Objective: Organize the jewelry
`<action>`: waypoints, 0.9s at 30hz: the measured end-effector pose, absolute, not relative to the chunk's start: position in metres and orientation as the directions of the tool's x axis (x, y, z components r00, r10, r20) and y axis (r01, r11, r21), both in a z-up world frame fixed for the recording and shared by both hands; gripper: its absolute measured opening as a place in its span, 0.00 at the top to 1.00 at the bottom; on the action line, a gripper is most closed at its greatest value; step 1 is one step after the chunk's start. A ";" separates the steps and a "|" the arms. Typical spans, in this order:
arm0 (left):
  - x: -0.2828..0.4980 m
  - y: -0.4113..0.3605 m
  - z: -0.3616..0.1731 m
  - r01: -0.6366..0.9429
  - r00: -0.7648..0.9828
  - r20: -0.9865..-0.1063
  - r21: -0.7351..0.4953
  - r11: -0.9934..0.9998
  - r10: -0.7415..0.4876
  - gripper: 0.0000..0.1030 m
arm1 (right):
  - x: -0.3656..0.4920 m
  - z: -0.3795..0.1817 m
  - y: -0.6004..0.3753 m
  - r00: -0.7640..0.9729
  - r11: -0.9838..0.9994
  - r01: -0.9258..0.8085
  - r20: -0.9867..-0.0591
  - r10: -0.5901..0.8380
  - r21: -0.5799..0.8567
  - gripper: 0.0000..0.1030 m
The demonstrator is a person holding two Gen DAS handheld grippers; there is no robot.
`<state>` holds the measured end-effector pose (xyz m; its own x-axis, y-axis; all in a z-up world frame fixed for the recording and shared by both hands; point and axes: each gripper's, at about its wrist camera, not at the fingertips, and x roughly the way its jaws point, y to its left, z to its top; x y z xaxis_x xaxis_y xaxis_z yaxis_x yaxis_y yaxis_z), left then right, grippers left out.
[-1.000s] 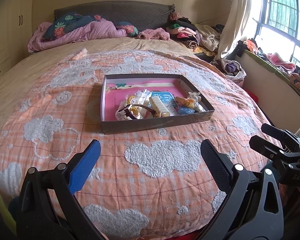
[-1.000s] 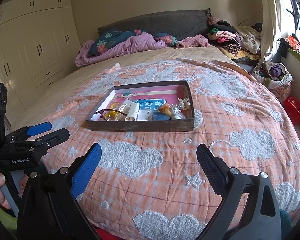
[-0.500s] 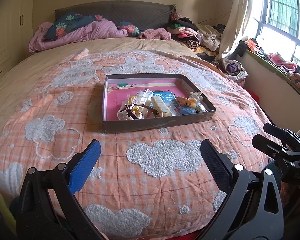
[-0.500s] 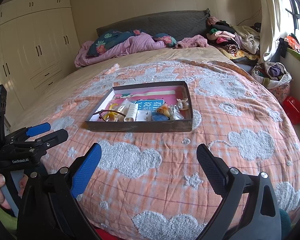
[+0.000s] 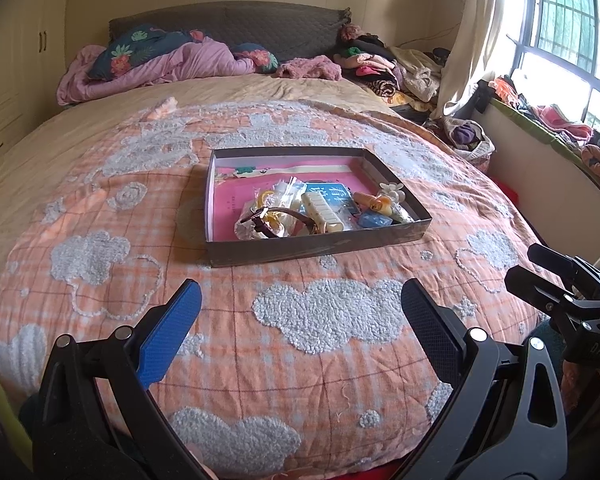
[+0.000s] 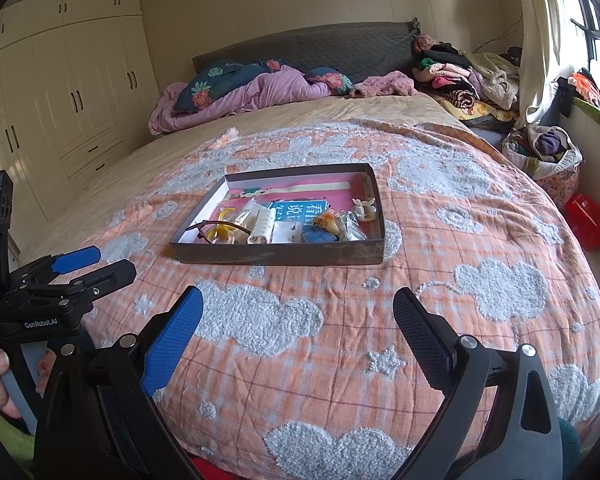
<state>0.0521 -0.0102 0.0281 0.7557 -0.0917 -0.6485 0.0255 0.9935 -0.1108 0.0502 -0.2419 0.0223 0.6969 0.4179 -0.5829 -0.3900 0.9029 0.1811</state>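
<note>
Now, leftmost, the left gripper (image 5: 300, 308) hovers low over the quilt (image 5: 320, 360), jaws spread wide and holding nothing. Ahead at the bed's middle sits the box (image 5: 316, 246), jewelry (image 5: 316, 210) heaped along its near side, well apart from both tools. Right of it, the right gripper (image 6: 298, 312) hangs likewise, jaws wide apart, empty.

"GenRobot.AI" on left tongs (image 6: 80, 266); "DAS" on right tongs (image 5: 540, 272).
</note>
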 end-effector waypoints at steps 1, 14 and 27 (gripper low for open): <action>0.052 -0.011 0.027 0.025 0.755 -0.649 -0.110 0.994 -0.091 0.09 | 0.050 0.023 -0.243 0.697 0.903 -0.389 -0.583 0.417 0.181 0.08; 0.059 -0.009 0.015 0.023 0.733 -0.674 -0.114 0.993 -0.095 0.09 | 0.057 0.019 -0.248 0.699 0.914 -0.366 -0.598 0.394 0.174 0.08; 0.107 0.048 0.002 -0.231 0.707 -0.703 -0.120 0.966 0.081 0.09 | 0.137 -0.019 -0.302 0.721 0.984 -0.125 -0.670 0.178 0.127 0.04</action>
